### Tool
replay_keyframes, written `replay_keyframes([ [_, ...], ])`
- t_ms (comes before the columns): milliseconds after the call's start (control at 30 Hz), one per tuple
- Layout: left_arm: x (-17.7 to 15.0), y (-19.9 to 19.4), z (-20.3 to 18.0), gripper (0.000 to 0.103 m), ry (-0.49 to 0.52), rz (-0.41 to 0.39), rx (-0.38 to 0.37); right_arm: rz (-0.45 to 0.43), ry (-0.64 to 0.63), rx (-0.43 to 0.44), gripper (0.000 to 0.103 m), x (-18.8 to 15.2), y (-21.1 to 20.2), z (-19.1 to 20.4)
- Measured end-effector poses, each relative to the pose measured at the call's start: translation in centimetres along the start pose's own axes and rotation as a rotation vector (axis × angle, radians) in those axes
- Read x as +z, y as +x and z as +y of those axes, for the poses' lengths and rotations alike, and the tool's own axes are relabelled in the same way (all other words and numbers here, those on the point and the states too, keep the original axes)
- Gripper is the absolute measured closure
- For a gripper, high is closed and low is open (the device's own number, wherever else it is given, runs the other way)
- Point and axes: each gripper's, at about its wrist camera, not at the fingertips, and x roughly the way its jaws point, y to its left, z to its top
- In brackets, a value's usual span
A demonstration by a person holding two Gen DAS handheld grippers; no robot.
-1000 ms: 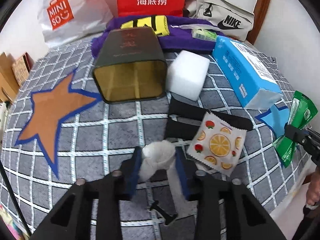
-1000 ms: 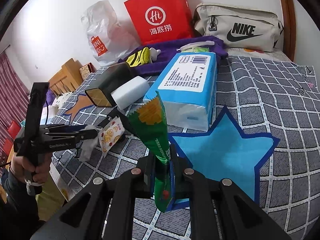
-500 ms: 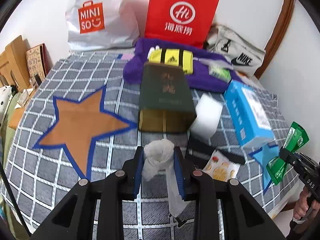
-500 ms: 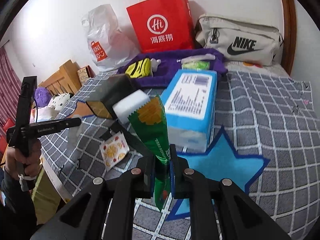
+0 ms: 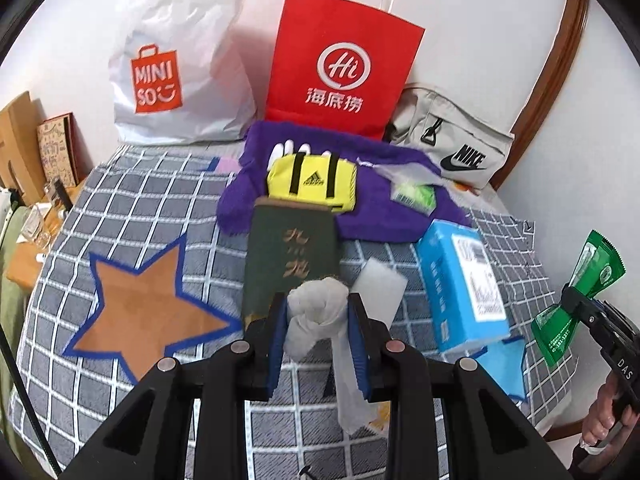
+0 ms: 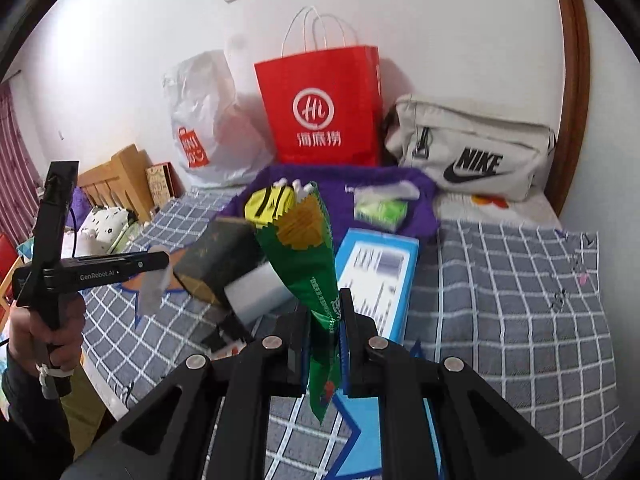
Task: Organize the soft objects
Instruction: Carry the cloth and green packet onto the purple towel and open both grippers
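Both tongs (image 5: 318, 322) (image 6: 325, 332) clamped: tissue (image 5: 316, 320), packet (image 6: 308, 264).

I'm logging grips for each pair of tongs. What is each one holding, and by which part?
Left tongs: white crumpled wipe, clamped at its bunched upper part. Right tongs: green snack packet, pinched low on its body.

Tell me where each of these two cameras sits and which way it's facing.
Left wrist: on the left gripper, which clamps a crumpled white tissue, looking down over the checked bedspread; a hand shows at right.
Right wrist: on the right gripper, which pinches a green foil packet, facing the wall; a hand at left.
Shared: red paper bag, blue tissue pack.
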Motion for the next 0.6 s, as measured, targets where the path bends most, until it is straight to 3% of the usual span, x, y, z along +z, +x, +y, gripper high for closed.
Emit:
replay_keyframes([
  [600,5.9,2.3,0.5,0.075,-0.071,0.003,-0.026,-0.022,-0.006,0.015,0.092,5.4,4.1,-1.7],
])
